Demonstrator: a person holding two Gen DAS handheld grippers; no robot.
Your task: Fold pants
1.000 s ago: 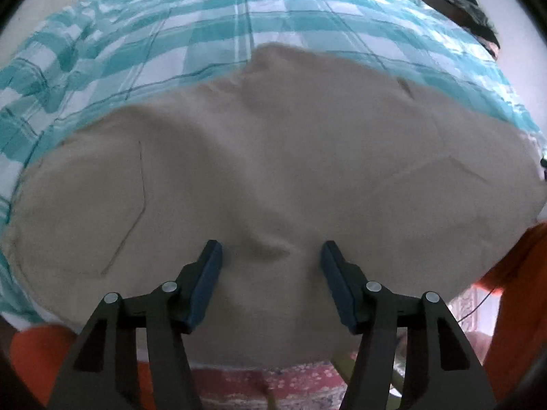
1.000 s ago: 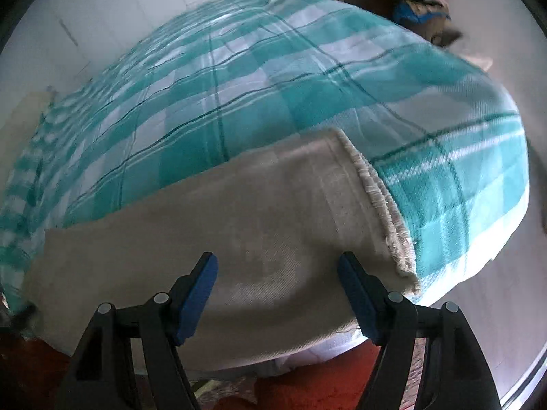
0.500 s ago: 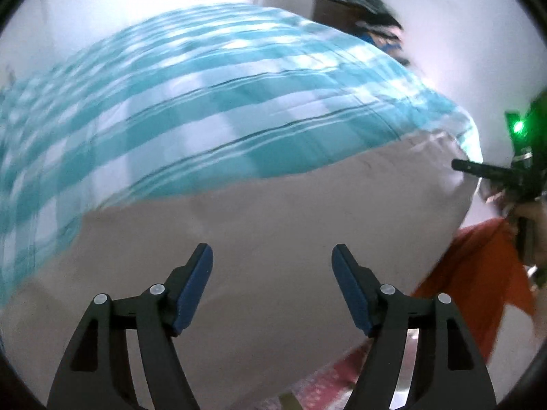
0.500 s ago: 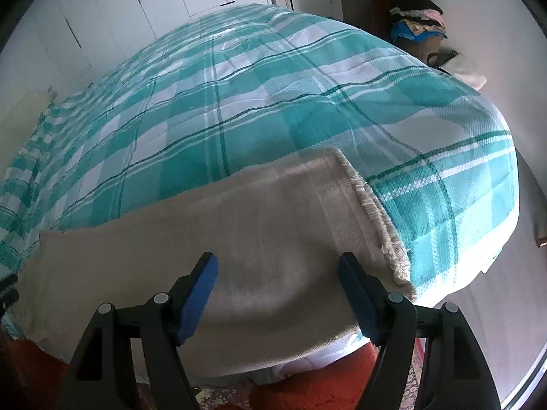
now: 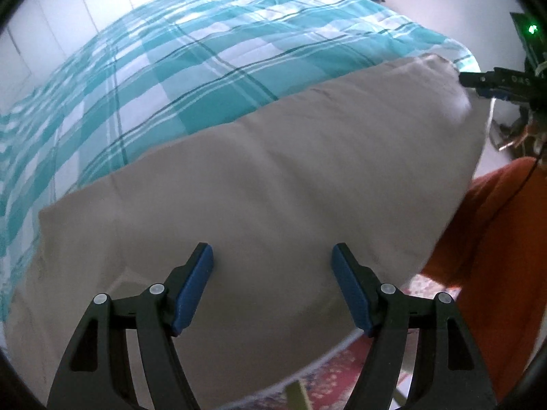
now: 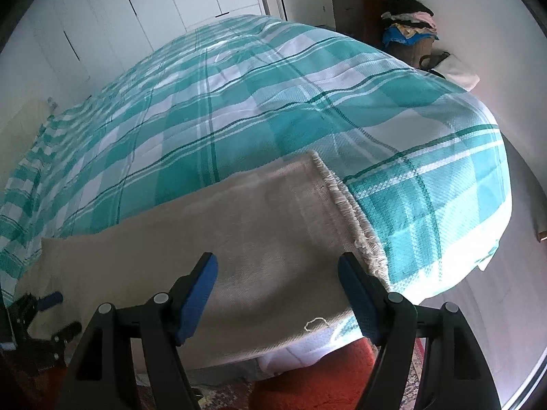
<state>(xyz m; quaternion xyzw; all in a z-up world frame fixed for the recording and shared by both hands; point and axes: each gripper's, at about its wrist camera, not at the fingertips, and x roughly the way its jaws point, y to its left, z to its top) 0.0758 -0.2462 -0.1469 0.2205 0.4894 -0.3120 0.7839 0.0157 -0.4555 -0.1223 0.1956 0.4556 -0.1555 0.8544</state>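
1. A bed covered with a teal-and-white checked bedspread (image 6: 239, 109) fills most of both views; white cupboard doors (image 6: 143, 10) stand along the far left wall.
2. The beige pants (image 5: 266, 184) lie flat along the near edge of the bed, stretched from left to right, with the frayed hem (image 6: 352, 215) at the right end.
3. At the far right a dark cabinet (image 6: 359, 17) carries a heap of clothes (image 6: 407, 17), well apart from the pants.
4. The bedspread's right corner hangs over the mattress edge; pale bare floor (image 6: 485, 324) lies beyond it, and a red patterned rug (image 5: 342, 369) runs along the near side below the bed edge.
5. The left gripper (image 5: 271, 287) hovers over the pants with its blue pads wide apart and nothing between them; its jaws have just been opening.
6. The right gripper (image 6: 277, 299) is spread likewise above the hem end, gripping nothing.
7. An orange garment (image 5: 495, 256) of the person shows at the near right of the left view.
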